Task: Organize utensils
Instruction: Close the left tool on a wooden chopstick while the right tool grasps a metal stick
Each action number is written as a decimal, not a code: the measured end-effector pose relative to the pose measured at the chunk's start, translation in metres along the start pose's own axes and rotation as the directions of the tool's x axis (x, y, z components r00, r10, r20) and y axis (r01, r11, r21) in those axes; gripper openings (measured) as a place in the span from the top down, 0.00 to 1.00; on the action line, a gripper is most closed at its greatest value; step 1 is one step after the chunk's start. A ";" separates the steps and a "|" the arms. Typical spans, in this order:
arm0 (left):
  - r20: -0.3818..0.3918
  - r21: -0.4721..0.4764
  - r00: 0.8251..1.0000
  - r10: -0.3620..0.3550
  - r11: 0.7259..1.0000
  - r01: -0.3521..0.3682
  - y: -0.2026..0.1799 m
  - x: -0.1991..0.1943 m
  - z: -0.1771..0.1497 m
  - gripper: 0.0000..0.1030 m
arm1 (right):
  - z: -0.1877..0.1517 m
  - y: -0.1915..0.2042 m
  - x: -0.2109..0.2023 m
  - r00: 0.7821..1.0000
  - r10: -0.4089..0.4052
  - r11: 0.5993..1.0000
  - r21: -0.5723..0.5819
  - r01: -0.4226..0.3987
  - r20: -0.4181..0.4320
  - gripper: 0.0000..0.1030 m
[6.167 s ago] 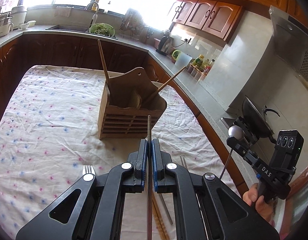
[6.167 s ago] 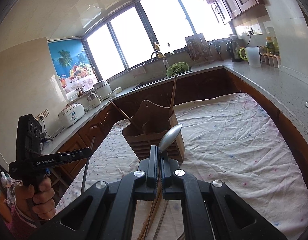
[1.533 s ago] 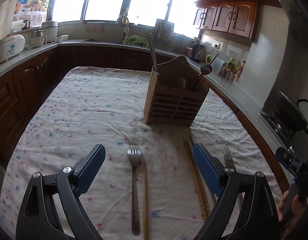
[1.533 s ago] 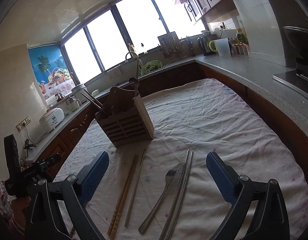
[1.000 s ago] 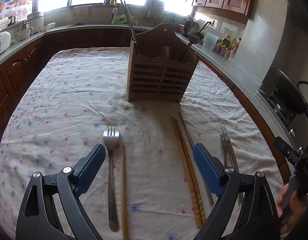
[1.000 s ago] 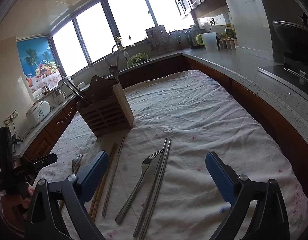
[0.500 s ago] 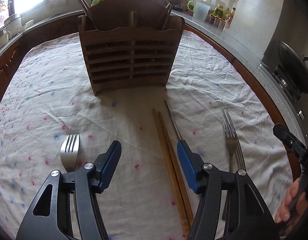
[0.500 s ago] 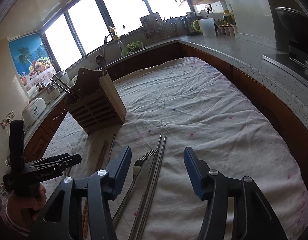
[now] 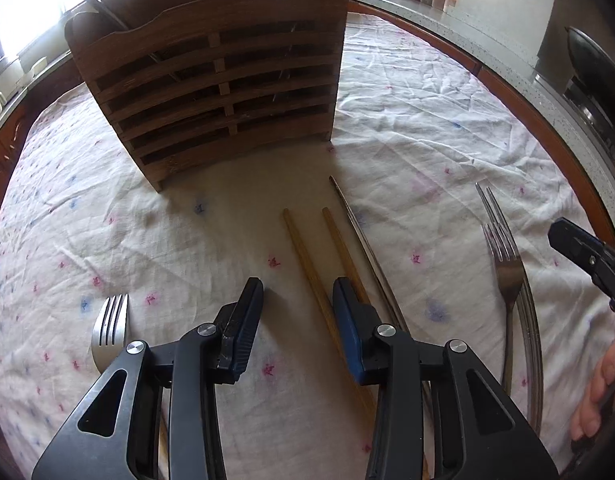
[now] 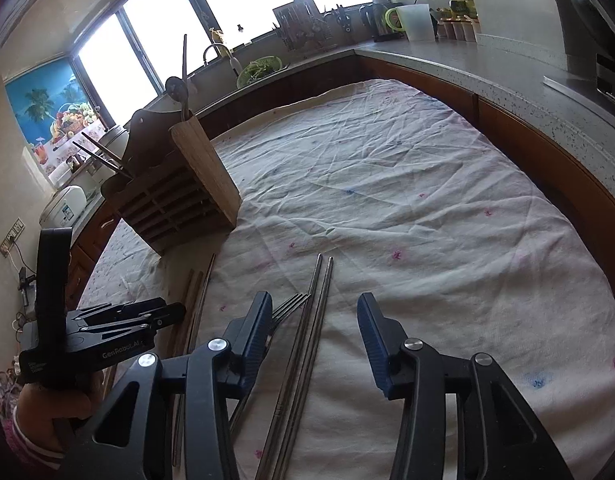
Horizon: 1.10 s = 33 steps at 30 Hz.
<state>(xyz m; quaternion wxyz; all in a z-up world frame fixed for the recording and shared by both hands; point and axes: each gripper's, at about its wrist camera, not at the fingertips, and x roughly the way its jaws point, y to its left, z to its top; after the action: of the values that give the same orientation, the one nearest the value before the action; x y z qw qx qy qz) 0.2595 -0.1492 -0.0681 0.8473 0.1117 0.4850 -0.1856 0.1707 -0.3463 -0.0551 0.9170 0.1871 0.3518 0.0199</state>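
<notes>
a home kitchen: sink faucet, kettle, rice cooker, wooden cabinets.

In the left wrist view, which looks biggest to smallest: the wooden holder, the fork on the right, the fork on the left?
1. Wooden holder, by far the largest.
2. Right fork, shown almost whole.
3. Left fork, only its head visible beside the left tool.

The forks' true sizes may match; the handle is hidden.

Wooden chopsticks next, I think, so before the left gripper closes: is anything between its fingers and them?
Nothing visible is in the way. The left gripper is open, and one of the two wooden chopsticks runs between its fingers. The other passes under the finger nearest the metal chopstick, which lies just outside on the tablecloth.
</notes>
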 end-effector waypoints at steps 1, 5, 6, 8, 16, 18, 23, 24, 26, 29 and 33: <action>-0.006 0.006 1.000 -0.007 1.000 0.007 0.001 -0.001 -0.001 0.66 | 0.000 0.000 0.004 1.000 -0.002 1.000 -0.003 0.002 -0.011 0.63; -0.026 0.014 0.999 -0.032 0.999 0.033 0.006 -0.002 0.001 0.68 | 0.001 0.001 0.019 0.998 -0.009 1.000 -0.024 0.008 -0.056 0.72; -0.027 0.018 0.999 -0.029 0.999 0.030 0.007 -0.001 0.002 0.68 | 0.002 0.002 0.023 0.998 -0.014 0.999 -0.031 0.012 -0.067 0.76; -0.031 0.020 0.999 -0.025 0.999 0.026 0.007 0.001 0.006 0.68 | 0.004 0.003 0.031 0.996 -0.037 0.998 -0.046 0.033 -0.083 0.79; -0.031 0.057 0.998 -0.051 0.997 0.053 0.003 0.007 0.014 0.70 | 0.015 0.009 0.056 0.986 -0.114 0.987 -0.130 0.098 -0.122 0.85; -0.037 0.067 0.997 -0.064 0.996 0.066 0.005 0.007 0.014 0.70 | 0.017 0.013 0.059 0.982 -0.135 0.980 -0.166 0.112 -0.135 0.85; -0.022 0.094 0.999 -0.044 0.994 0.046 -0.006 0.014 0.022 0.70 | 0.024 0.021 0.069 0.970 -0.172 0.958 -0.258 0.125 -0.171 0.85; -0.013 0.099 0.999 -0.043 0.994 0.045 -0.008 0.014 0.023 0.72 | 0.024 0.022 0.071 0.969 -0.178 0.955 -0.265 0.130 -0.169 0.85; 0.000 0.103 0.998 -0.061 0.993 0.061 -0.008 0.014 0.022 0.78 | 0.022 0.027 0.072 0.968 -0.199 0.944 -0.294 0.147 -0.154 0.85; 0.003 0.115 0.998 -0.067 0.991 0.066 -0.005 0.014 0.022 0.89 | 0.022 0.023 0.071 0.973 -0.177 0.953 -0.273 0.132 -0.148 0.90; -0.059 0.125 0.996 -0.070 0.989 0.077 -0.003 0.013 0.026 0.88 | 0.025 0.018 0.069 0.974 -0.158 0.965 -0.235 0.117 -0.164 0.93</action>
<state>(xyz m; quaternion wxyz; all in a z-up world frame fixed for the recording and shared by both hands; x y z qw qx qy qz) 0.2841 -0.1642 -0.0661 0.8174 0.1526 0.4989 -0.2441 0.2411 -0.3265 -0.0758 0.8955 0.0551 0.4414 0.0126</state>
